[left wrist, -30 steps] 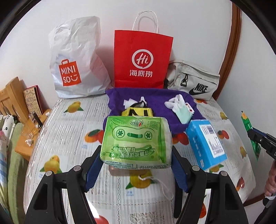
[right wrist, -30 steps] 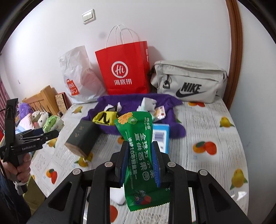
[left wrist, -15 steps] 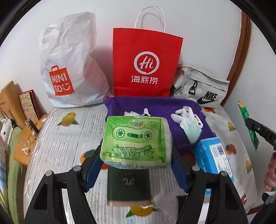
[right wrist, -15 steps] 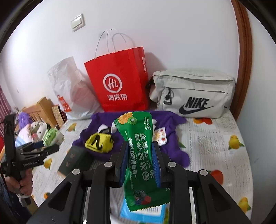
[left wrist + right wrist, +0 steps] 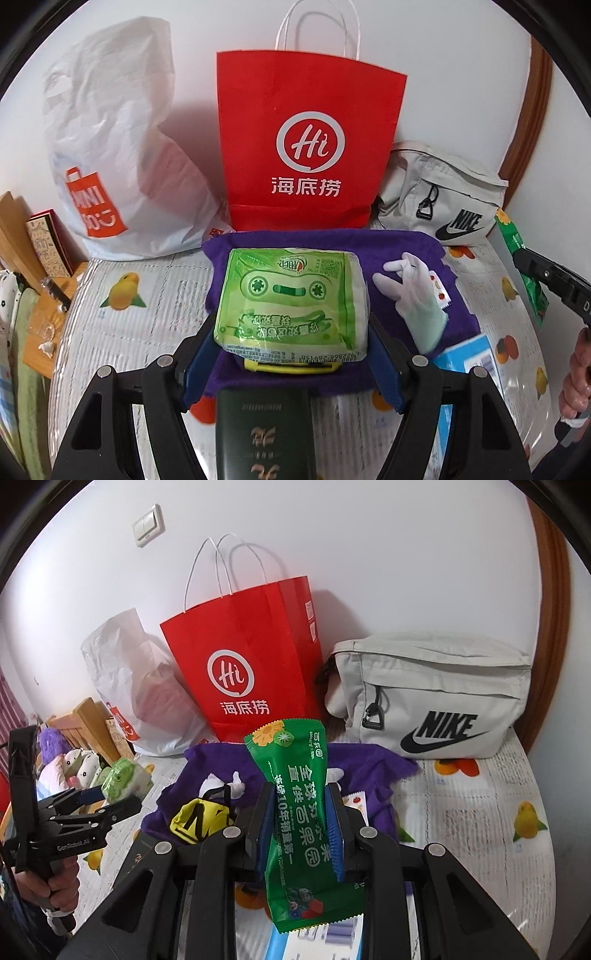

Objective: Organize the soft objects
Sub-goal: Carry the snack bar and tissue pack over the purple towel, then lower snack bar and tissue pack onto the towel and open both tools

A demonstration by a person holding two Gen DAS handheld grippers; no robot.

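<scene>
The left gripper (image 5: 291,325) held a green pack of tissues (image 5: 291,299) squeezed between its blue pads, above the near edge of a purple cloth (image 5: 402,243) spread on a fruit-print bed cover (image 5: 147,332). Against the wall beyond stood a white Miniso plastic bag (image 5: 110,147), a red paper carrier bag (image 5: 310,136) and a pale Nike pouch (image 5: 443,199). A dark booklet (image 5: 266,432) lay below the left gripper, a white glove (image 5: 410,288) on the cloth and a blue box (image 5: 469,350) just beside it. To the right, the right gripper (image 5: 301,834) pinched a green snack packet (image 5: 301,812) upright by its middle, in front of the red bag. Both hands appeared to be carrying their soft items toward the bags; the next move seemed to call for lifting each over a bag's rim before letting go, with the red bag's mouth standing high above both.
</scene>
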